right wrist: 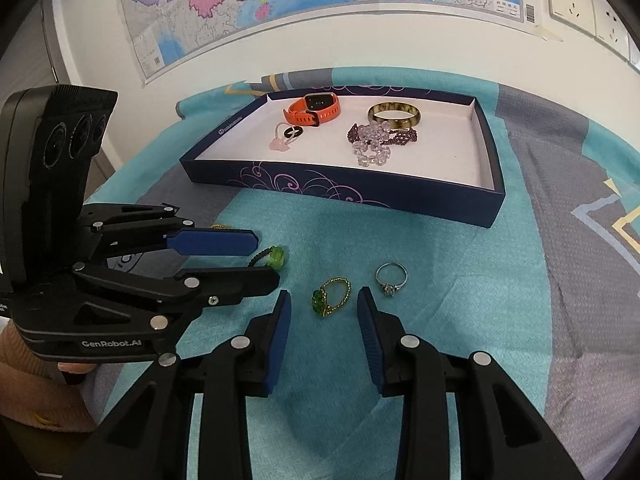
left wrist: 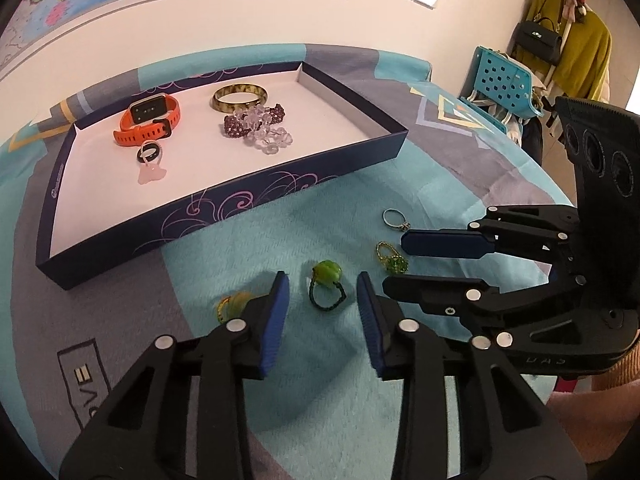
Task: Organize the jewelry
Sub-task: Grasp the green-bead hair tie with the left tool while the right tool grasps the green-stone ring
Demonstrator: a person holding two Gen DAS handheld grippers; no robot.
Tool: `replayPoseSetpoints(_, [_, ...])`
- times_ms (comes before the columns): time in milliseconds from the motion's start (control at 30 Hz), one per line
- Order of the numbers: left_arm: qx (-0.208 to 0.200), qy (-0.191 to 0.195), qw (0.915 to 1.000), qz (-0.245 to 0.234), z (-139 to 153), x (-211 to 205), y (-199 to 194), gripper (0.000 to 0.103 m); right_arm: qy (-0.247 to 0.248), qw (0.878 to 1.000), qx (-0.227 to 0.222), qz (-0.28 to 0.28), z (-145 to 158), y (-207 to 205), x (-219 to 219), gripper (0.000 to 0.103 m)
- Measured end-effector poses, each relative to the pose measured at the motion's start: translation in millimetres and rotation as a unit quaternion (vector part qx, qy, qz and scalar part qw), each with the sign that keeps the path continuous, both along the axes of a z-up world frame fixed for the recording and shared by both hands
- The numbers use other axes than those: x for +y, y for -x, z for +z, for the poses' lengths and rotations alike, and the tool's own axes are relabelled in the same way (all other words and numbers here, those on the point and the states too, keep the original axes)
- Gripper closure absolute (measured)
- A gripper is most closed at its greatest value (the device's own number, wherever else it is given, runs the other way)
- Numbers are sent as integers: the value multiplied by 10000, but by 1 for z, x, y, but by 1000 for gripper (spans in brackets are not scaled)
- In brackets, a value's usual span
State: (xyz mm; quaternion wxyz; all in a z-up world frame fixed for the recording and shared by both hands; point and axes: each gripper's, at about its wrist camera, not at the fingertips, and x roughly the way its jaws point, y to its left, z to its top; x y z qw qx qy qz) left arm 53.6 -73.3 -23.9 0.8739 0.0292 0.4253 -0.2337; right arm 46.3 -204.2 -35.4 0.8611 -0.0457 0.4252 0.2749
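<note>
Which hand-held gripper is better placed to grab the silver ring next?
The right hand-held gripper. The silver ring lies on the cloth just beyond its right fingertip. The left hand-held gripper is open around the dark green ring, farther from the silver one.

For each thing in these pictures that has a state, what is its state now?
Left gripper: open, around the green bead ring, not touching.
Right gripper: open, around the gold ring with green stone.
Silver ring: flat on the cloth, outside the box.
Box: lidless, holding jewelry.
Orange watch: strap fastened, in box.
</note>
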Motion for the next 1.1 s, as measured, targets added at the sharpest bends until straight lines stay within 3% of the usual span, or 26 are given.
replayPoseSetpoints(100, [-13,-51,10000,13,-1,-1,-1,83,63,10000,-4,5,0,-1,2,79])
replayPoseSetpoints(367, [-19,-1,10000,9,0,1,1,85,200,9997,-74,69,0,1,6,96])
replayPoseSetpoints(1100, [-316,381,9987,103,26,25,21,85,-266,9994,-209,76,24,0,-2,96])
